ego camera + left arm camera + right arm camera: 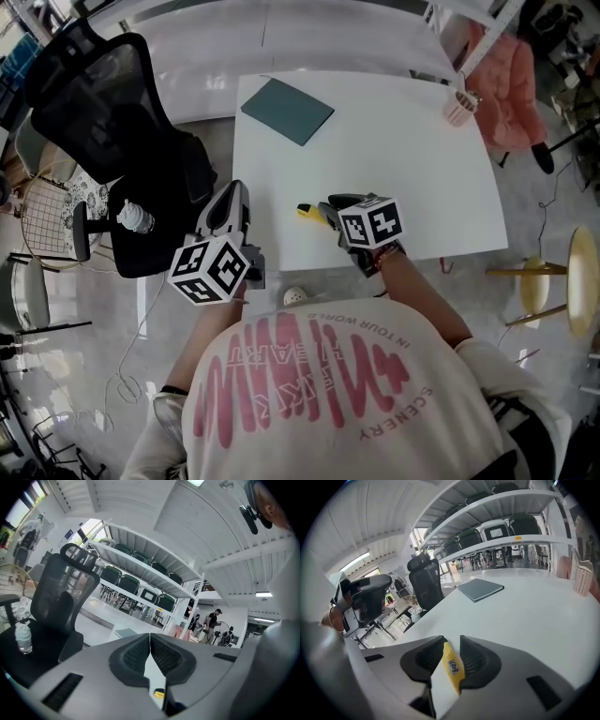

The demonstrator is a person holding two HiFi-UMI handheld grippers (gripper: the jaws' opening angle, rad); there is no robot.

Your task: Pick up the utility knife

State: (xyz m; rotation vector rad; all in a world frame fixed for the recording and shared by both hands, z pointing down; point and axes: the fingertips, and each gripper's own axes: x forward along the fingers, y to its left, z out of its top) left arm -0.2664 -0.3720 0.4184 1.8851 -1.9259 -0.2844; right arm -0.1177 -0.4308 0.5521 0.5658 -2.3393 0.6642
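Since the utility knife (306, 212) lies flat on the white bench (394, 141) near its front edge, with its yellow body already between the jaws of the right gripper (328, 208), the step in hand looks like the closing of the grip. In the right gripper view the jaws of the right gripper (451, 641) stand apart, one on each side of the yellow handle (452, 665). They do not look pressed onto it, and a sliver of gap shows on the right side.

To do this well, I would set the ribbed pads squarely across the thick part of the handle, not near its tapered end. I would close slowly so the knife is not pushed sideways across the smooth top. It would also help to keep the jaw tips low against the bench, since a high pinch could catch only the upper edge and let the knife roll out. The lift should come only once both pads bear on the handle.

The left gripper (150, 637) has its jaws clenched together on nothing and is off the bench's left edge, clear of the work. The teal notebook (287, 111) lies well apart.
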